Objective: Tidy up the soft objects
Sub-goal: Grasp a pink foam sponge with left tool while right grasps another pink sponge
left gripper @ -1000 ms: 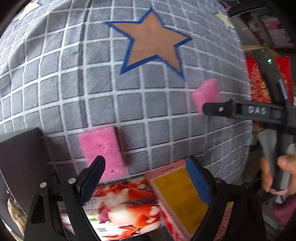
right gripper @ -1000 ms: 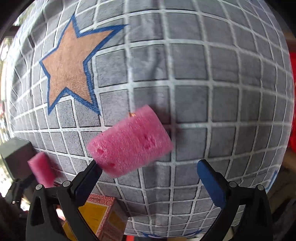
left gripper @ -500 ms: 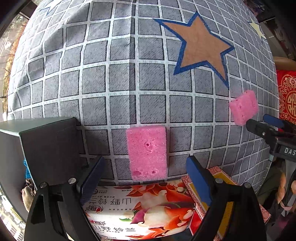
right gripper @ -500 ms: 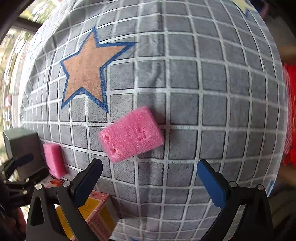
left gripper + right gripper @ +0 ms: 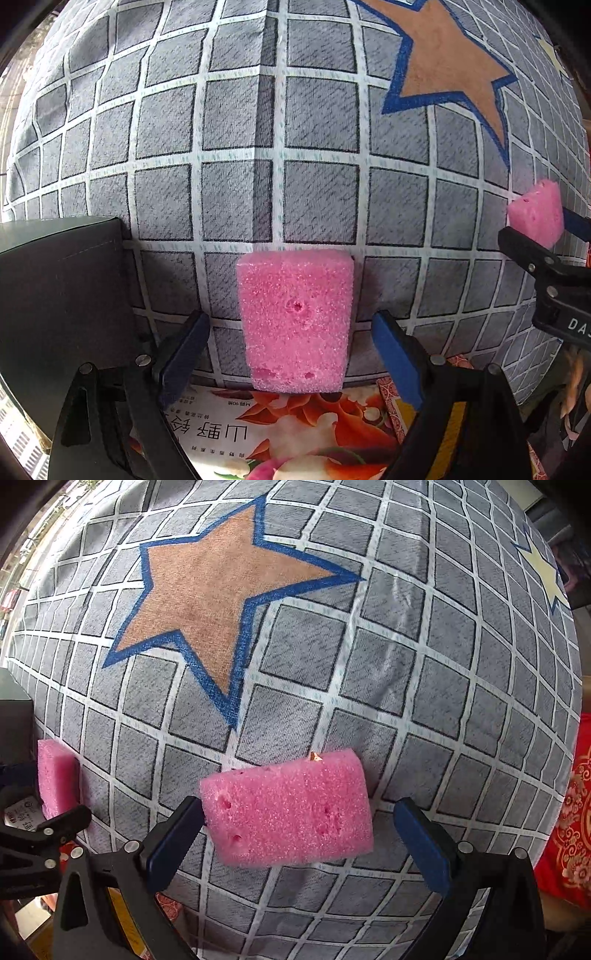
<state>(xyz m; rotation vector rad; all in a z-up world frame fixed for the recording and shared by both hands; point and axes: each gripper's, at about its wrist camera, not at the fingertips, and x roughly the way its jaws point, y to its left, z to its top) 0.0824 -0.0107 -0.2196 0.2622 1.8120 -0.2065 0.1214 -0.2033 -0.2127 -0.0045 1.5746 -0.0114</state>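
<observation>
Two pink foam blocks lie on a grey checked cloth with stars [image 5: 280,122]. One pink foam block [image 5: 293,321] lies between the blue pads of my open left gripper [image 5: 291,354], not touching either pad. It also shows at the left of the right wrist view [image 5: 57,777]. The other pink foam block [image 5: 290,806] lies between the pads of my open right gripper [image 5: 299,840], its left end against the left pad. It also shows at the right of the left wrist view [image 5: 537,212], in front of the right gripper there.
A dark box [image 5: 62,291] stands left of the left block. A flowered carton [image 5: 295,439] and a red and yellow box [image 5: 443,417] lie below the cloth's near edge. Red patterned fabric [image 5: 572,812] is at the right.
Both grippers have moved in on their foam blocks, which now lie between the pads. The left gripper swung left to centre on its block.
</observation>
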